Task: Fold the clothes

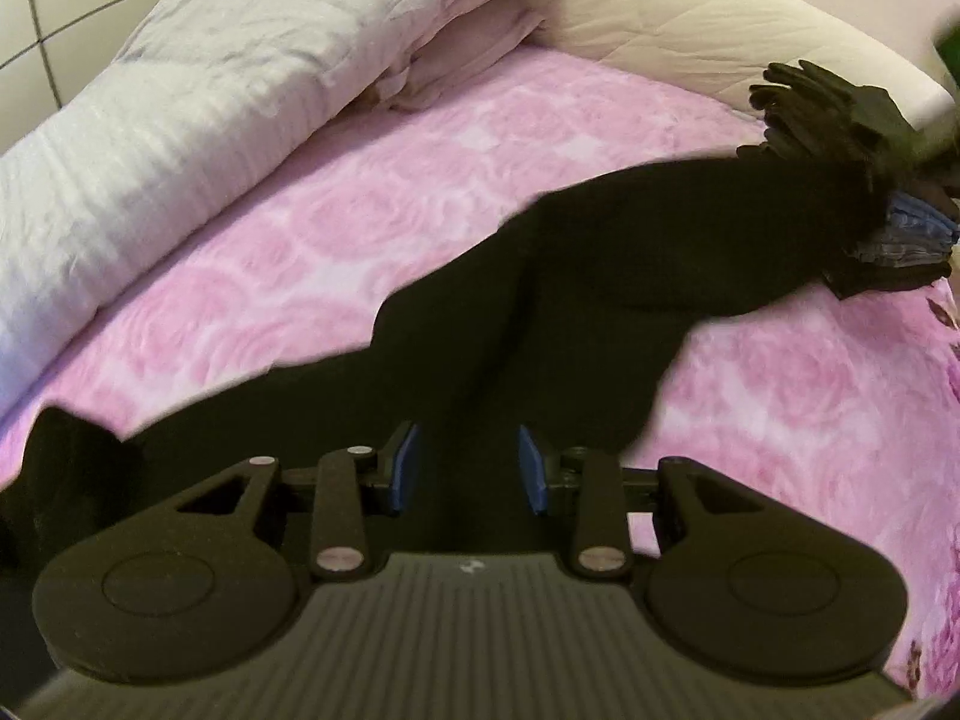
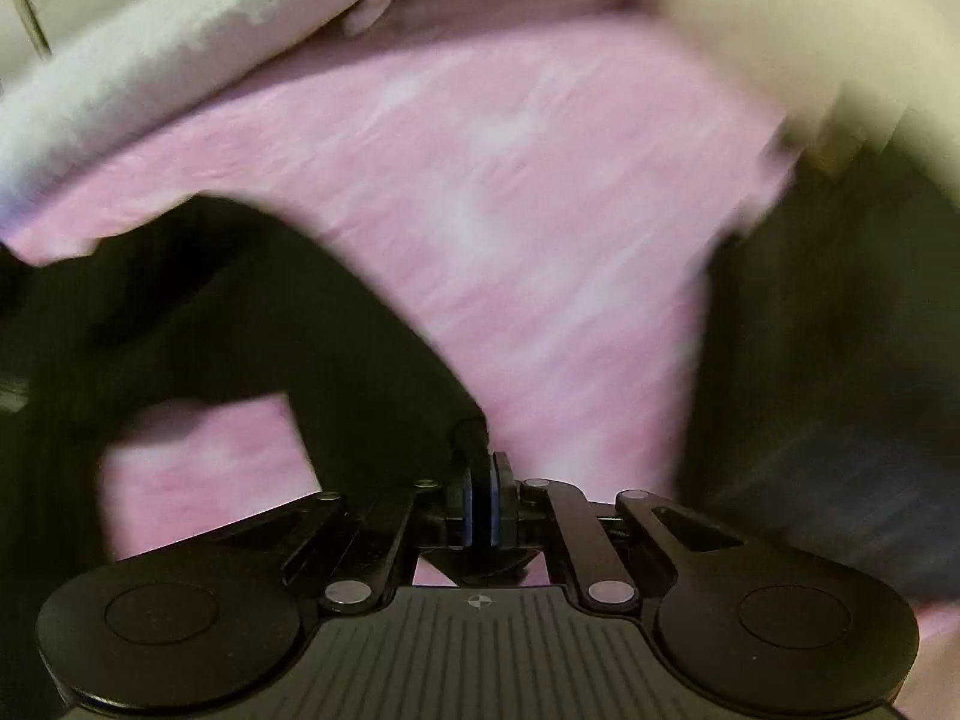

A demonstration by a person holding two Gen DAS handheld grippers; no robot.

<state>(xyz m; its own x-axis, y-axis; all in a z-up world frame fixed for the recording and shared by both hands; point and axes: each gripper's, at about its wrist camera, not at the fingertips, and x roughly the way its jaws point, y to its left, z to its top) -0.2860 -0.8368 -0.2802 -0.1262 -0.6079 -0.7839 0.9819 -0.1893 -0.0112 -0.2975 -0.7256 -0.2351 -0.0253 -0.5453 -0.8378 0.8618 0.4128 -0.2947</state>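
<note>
Left wrist view: the left gripper (image 1: 468,468) hovers with fingers wide apart above a black garment (image 1: 540,300) stretched across the pink rose-print bed (image 1: 360,228), a folded quilt (image 1: 180,90) behind it.
Right wrist view, blurred: the right gripper (image 2: 480,507) has fingers pinched together on the black garment's (image 2: 270,312) edge

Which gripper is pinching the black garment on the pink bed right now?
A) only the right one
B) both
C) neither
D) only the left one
A: the right gripper has its blue pads closed on an edge of the black garment, while the left gripper is open, pads apart above the cloth.
</note>
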